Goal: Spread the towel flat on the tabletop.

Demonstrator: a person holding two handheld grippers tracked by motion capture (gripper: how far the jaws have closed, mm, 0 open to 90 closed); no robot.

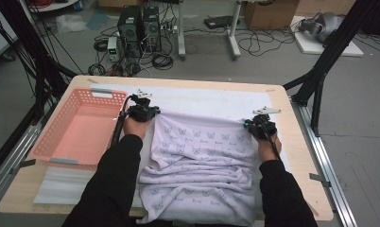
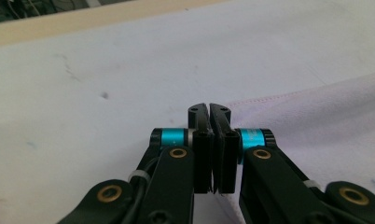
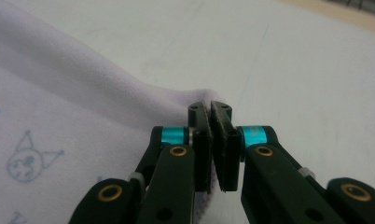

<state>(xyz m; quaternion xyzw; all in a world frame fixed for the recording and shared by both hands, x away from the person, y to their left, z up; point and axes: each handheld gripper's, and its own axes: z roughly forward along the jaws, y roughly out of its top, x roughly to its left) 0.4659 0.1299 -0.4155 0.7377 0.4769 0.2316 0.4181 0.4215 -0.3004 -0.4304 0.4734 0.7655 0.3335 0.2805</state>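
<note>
Wooden table with a white mat over most of the top, grey floor behind it with computer towers and loose cables. On the table's left side sits a pink plastic basket, nothing in it that I can see.

I've got a pale lilac garment with a small printed pattern spread on the mat, lower part bunched in folds and hanging off the near edge. My left gripper is at its far left corner, my right gripper at its far right corner; top edge of the fabric runs between the two.

Left gripper view: jaws pressed together, garment's stitched edge comes in from the right and a thin strip of fabric is pinched between the pads. So left is clamped on the garment corner. White mat stretches ahead, table edge at the top.

Right gripper view: jaws together too, garment bulges up on the left and its edge goes into the pads, fabric showing below them. Clamped on the garment as well. A printed cartoon face is on the fabric at left.

Both sleeves black, forearms entering from the bottom.
</note>
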